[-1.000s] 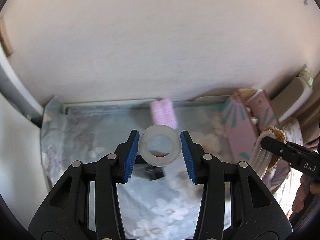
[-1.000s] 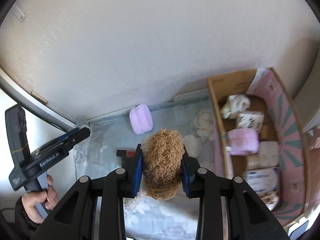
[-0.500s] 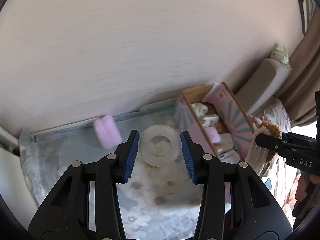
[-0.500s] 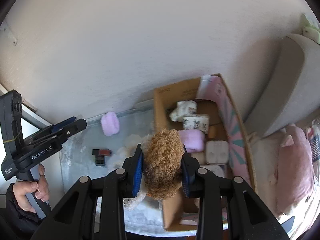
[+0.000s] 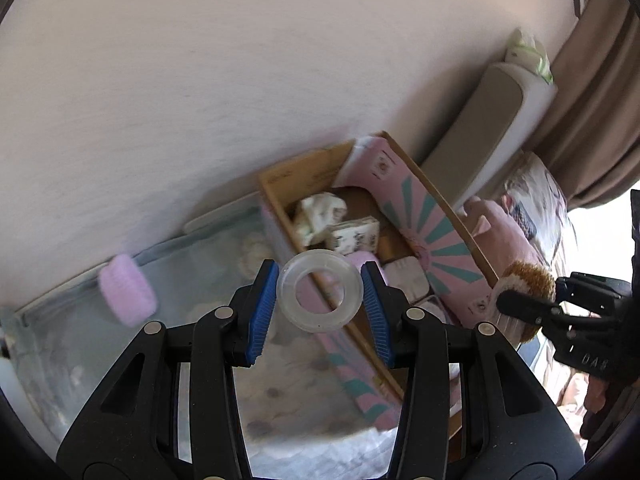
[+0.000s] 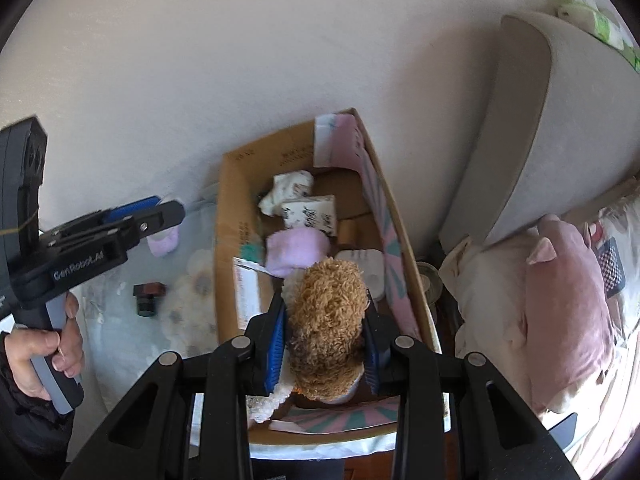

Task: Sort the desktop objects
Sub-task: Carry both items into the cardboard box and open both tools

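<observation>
The left gripper (image 5: 320,298) points steeply down, its blue pads clamped on a clear plastic ring (image 5: 320,291) held above the near wall of the cardboard box (image 5: 280,208). The right gripper (image 6: 326,344), also angled down over the box, squeezes a curly brown plush toy (image 6: 328,320); at nine o'clock, a hand (image 6: 48,348) grips the left tool's handle.

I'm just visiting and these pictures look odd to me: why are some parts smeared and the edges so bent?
Left wrist view: the purple fuzzy block and floral cloth are smeared, while the clear ring in the left hand-held gripper stays crisp. Right wrist view: sharper; the cardboard box walls bow outward from the fisheye lens, corners go dark, and daylight washes out the far right.
</observation>
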A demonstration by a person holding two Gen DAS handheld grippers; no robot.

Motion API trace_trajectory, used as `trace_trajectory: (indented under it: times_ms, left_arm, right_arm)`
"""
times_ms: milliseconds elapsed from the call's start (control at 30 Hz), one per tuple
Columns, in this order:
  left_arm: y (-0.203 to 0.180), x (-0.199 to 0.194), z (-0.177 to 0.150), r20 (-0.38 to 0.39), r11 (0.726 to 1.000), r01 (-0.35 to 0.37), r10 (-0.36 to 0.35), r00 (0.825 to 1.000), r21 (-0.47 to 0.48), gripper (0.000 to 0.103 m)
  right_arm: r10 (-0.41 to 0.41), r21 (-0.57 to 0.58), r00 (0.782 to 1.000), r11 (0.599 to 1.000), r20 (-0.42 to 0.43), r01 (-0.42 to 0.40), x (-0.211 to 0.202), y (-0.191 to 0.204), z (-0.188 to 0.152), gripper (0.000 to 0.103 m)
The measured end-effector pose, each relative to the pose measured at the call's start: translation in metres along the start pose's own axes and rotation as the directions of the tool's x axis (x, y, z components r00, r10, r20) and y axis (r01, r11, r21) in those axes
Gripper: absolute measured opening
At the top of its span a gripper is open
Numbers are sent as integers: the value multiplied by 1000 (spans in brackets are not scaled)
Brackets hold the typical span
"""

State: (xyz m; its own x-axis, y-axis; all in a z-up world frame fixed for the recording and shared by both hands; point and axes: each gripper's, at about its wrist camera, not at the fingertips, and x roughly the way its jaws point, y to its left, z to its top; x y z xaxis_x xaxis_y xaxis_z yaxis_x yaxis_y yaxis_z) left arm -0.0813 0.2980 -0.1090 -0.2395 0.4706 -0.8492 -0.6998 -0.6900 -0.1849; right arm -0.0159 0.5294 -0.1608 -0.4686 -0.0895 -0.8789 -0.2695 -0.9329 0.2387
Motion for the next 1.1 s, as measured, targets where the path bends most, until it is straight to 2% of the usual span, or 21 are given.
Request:
trace_trajectory:
  times_ms: [133, 333, 1067, 1100]
  left_arm:
    - [-14, 23, 3, -26, 1000, 12, -12, 1000, 13, 39]
    - [-21, 40, 7, -46, 1000, 8, -7, 999, 23, 39]
    - [-38, 51, 22, -32, 997, -13, 15, 999, 80, 39]
    - [-40, 51, 23, -32, 996, -10, 13, 999, 85, 39]
  right_arm:
    - [17, 30, 1000, 999, -20, -16, 11, -11, -1, 30]
    - [39, 18, 999, 999, -38, -38, 15, -10, 1, 30]
    - [28, -44, 998, 999, -52, -30, 23, 4, 16, 30]
    - [26, -44, 999, 999, -48, -28, 23, 4, 17, 34]
